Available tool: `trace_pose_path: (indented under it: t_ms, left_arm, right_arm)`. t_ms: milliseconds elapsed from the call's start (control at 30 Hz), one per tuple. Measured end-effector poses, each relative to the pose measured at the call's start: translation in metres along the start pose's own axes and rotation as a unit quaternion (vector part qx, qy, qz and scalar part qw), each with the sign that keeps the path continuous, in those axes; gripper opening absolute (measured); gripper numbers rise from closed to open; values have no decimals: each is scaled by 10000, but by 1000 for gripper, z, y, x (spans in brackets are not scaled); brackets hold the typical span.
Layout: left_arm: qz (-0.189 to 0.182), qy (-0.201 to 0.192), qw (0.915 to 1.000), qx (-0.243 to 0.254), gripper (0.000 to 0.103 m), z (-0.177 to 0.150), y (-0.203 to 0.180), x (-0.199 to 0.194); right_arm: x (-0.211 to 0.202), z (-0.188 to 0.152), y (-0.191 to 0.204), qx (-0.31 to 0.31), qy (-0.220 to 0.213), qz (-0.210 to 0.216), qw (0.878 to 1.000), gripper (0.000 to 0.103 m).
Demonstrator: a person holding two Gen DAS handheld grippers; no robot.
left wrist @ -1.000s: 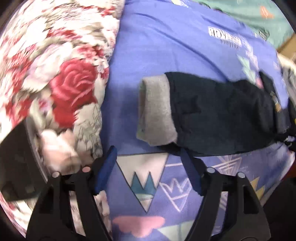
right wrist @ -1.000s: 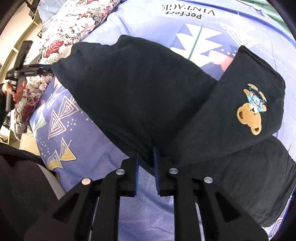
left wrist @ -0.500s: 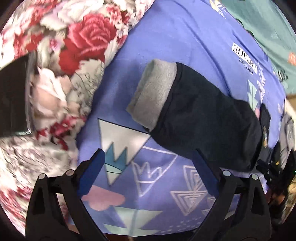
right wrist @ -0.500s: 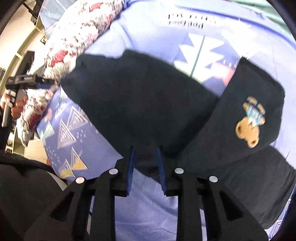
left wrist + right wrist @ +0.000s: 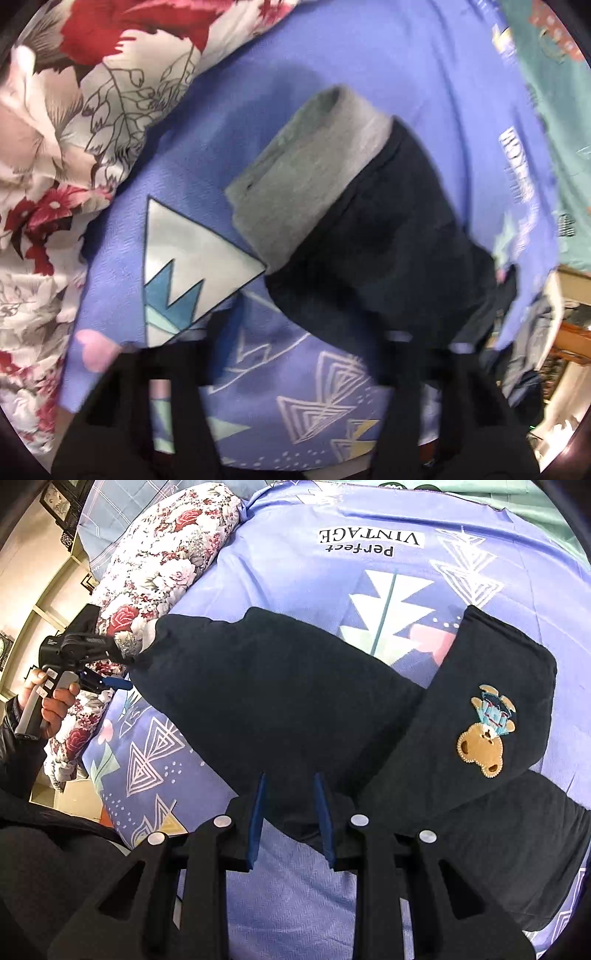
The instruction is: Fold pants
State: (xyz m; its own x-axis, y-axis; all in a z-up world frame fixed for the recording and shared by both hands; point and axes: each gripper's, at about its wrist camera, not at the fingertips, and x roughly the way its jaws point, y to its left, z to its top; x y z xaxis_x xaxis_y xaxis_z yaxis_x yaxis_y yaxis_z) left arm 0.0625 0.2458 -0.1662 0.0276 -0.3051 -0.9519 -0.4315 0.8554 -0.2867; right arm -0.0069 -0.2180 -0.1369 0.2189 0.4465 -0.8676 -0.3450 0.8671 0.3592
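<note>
The black pants [image 5: 280, 709] lie mid-bedspread [image 5: 288, 565]. The right gripper [image 5: 290, 819] has its fingers slightly spread around their near edge; the left gripper [image 5: 295, 354], blurred, seems spread wide, holding nothing.

Left tool [image 5: 295, 332] motion-blurred, its fingertips indistinct.

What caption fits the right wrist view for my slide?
Right hand-held gripper, open, straddles the edge of the dark pants with bear patch on the purple bedsheet.
</note>
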Motion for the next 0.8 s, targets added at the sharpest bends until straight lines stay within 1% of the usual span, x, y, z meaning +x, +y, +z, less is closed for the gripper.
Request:
trace_pose_path:
  t_ms: [100,200,267,300,333,367,400,467,533,600,667,700,733,767,800]
  left_arm:
    - [-62,-30,10000,5,36,1,-9,2]
    - [-24,-15,10000,-47,36,6,-12,6]
    - [31,-78,9998,-156,36,8,-9,7]
    - [170,-183,9995,-190,37,11,-7,5]
    - [401,-330,9986,-131,37,11,-10,1]
    - [540,-419,9977,-33,34,10,-14,-1]
    - [555,-522,9971,70,20,8,-18,-5]
    - [604,-790,9948,234,18,3,-27,-14]
    - [687,-969,9923,355,15,-1,-33,-21]
    - [722,-1078,9908,381,13,-2,-38,-24]
    - [864,-1196,9878,498,13,-2,-40,-26]
    - [1003,-1183,9862,575,14,1,-40,-22]
    - [1213,-1122,9838,693,15,6,-37,-11]
    - [1383,-977,9826,760,16,10,-32,2]
    - [1480,-828,9827,738,17,10,-32,15]
  right_arm:
    - [0,-1,2,-47,-4,-15,10000,27]
    - [-1,0,3,-36,-39,19,10000,27]
    - [-1,0,3,-37,-50,-4,10000,27]
    - [0,0,2,-35,-41,-27,10000,27]
    - [0,0,2,-29,-33,-59,10000,27]
    - [1,0,1,-20,-25,-75,10000,27]
    - [1,0,0,4,-13,-83,10000,27]
    - [1,-1,-3,59,-36,-75,9999,27]
    - [2,0,-6,168,-52,-60,9998,27]
    - [4,-1,-8,257,-40,-96,9996,27]
    - [5,-1,-11,330,-35,-188,9993,27]
    - [5,-2,-13,388,-28,-254,9989,28]
    - [6,-2,-17,461,-5,-350,9983,37]
    - [5,-3,-22,576,-1,-494,9971,49]
    - [3,-3,-27,672,-42,-592,9960,51]
